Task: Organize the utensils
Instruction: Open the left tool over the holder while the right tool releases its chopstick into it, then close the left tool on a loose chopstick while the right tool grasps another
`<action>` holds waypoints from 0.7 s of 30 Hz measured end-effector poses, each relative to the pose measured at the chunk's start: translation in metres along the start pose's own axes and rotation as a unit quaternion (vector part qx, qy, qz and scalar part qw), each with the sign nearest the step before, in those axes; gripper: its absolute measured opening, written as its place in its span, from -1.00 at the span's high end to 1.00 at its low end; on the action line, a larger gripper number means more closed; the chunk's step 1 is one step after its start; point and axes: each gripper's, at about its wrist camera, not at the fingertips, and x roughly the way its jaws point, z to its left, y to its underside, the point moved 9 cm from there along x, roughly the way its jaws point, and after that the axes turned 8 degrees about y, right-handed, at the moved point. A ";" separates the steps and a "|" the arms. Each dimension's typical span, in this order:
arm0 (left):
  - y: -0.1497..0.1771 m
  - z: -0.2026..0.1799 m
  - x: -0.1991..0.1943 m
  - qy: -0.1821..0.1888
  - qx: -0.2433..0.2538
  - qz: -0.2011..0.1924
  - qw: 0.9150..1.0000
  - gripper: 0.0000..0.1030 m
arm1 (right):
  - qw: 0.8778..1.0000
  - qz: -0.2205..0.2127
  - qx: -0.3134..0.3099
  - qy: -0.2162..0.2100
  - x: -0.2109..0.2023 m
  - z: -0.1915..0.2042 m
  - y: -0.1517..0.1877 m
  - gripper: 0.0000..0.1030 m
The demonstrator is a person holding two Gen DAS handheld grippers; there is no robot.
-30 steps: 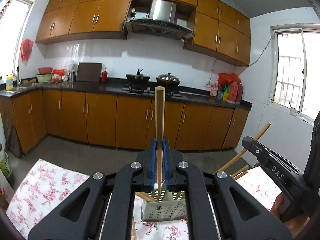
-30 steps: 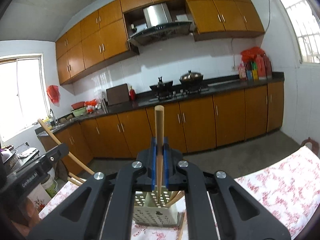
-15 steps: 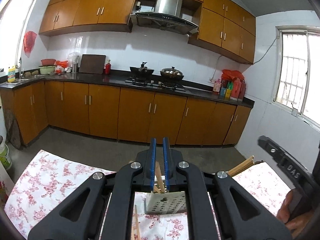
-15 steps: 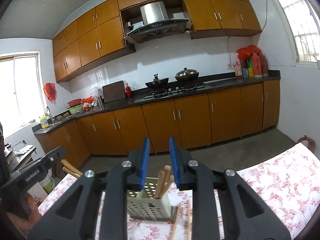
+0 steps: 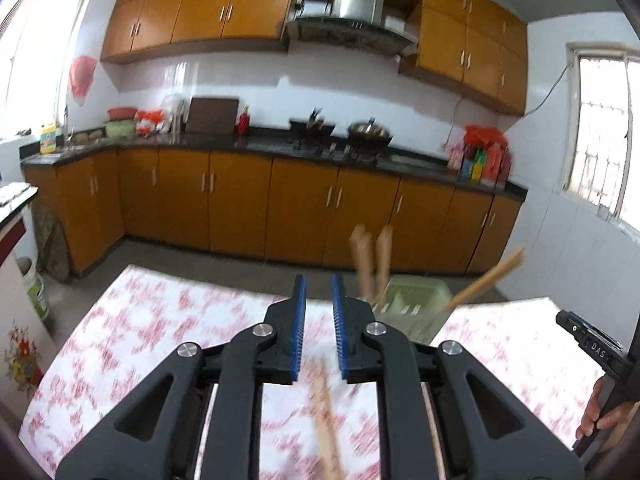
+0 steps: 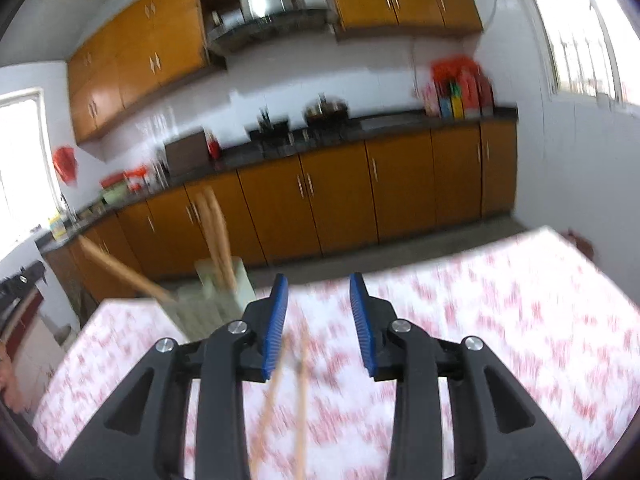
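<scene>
A pale green perforated utensil holder [image 5: 414,304] stands at the far edge of the flowered table [image 5: 160,320], with wooden chopsticks [image 5: 372,260] sticking up out of it. My left gripper [image 5: 319,296] is open and empty, just left of the holder. A loose chopstick [image 5: 326,412] lies on the cloth under it. In the right wrist view the holder [image 6: 216,300] with its chopsticks [image 6: 218,236] is left of my right gripper [image 6: 319,300], which is open and empty. Two loose chopsticks [image 6: 292,392] lie below it. Both views are motion-blurred.
The other handheld gripper and a hand [image 5: 600,380] show at the right edge of the left wrist view. Kitchen cabinets and a counter [image 5: 280,148] with a stove run along the far wall, across a strip of floor. The table's far edge is close behind the holder.
Both grippers let go of the chopsticks they held into the holder and opened. Both then pulled back and tilted down; the left swung left, the right swung right.
</scene>
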 end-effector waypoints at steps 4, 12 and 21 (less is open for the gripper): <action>0.046 0.027 0.020 -0.026 -0.014 0.059 0.998 0.71 | 0.997 0.078 -0.010 0.002 0.031 0.002 0.062 0.36; 0.108 0.049 0.040 -0.035 -0.027 0.133 0.990 0.71 | 0.982 0.173 -0.073 -0.009 0.076 0.042 0.137 0.37; 0.144 0.025 0.052 0.011 -0.025 0.178 0.984 0.71 | 0.978 0.181 -0.095 0.048 0.093 0.025 0.144 0.84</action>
